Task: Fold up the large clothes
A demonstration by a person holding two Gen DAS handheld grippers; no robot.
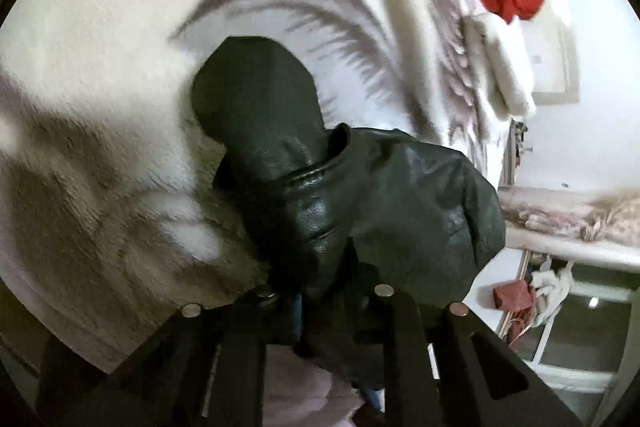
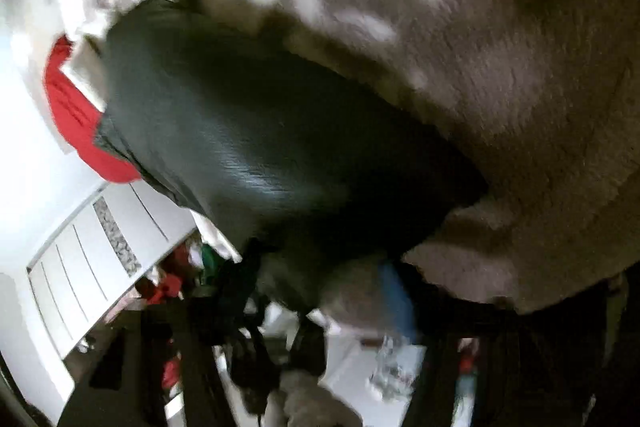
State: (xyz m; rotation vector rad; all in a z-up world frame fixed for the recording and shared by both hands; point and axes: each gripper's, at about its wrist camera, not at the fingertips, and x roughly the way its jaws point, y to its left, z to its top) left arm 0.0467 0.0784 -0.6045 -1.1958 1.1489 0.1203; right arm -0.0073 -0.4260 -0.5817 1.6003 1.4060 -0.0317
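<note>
A: So, how far along?
B: Barely. Black leather jacket lies bunched on the blanket, left tongs clamped on it.
A: Right tongs?
B: Too blurred; can't tell.

Black all over, the left gripper: flat angular arms with long slots cut through them, four round silver studs across the tips, a sliver of blue pad between. The right gripper shows blurred, dark arms with a blue pad.

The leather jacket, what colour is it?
Black, shiny leather jacket; clearest in the left wrist view.
</note>
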